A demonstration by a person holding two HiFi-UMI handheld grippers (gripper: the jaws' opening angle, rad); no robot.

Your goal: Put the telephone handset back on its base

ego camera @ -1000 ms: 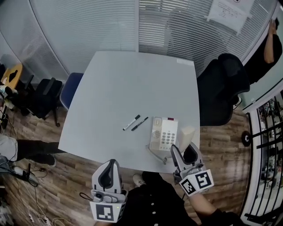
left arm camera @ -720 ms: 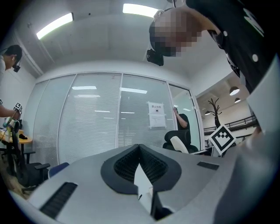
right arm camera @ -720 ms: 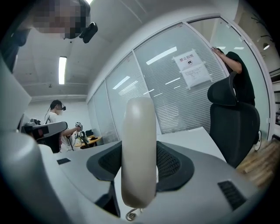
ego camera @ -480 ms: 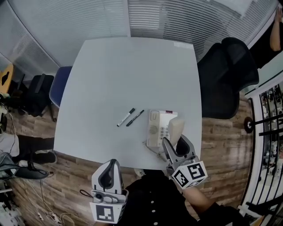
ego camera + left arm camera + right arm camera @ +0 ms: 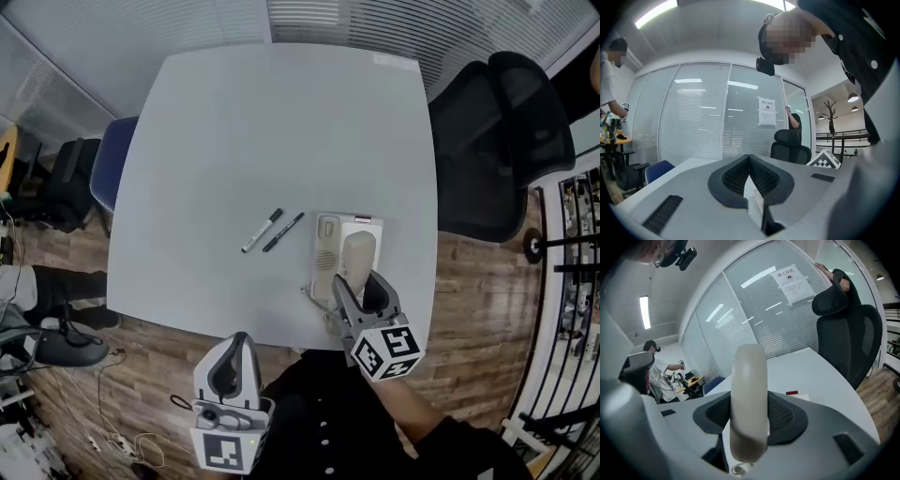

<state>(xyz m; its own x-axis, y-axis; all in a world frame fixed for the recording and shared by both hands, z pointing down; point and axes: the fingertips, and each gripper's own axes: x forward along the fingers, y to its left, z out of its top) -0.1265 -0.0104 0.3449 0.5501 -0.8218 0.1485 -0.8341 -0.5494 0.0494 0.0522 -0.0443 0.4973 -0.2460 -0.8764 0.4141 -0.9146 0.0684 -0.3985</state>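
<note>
1. Carry-back step in hand: right gripper (image 5: 361, 284) pinching handset (image 5: 357, 255) over the keypad side of base (image 5: 325, 251), near front edge of table (image 5: 281, 141); contact with base unclear.
2. Left gripper (image 5: 232, 373) pressed together, empty, off the table.
3. Next, probably: shift toward cradle side, align lengthwise, lower, release.

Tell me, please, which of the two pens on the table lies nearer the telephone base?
The all-black pen; the white-barrelled pen with a black cap lies on its far side from the telephone base.
</note>
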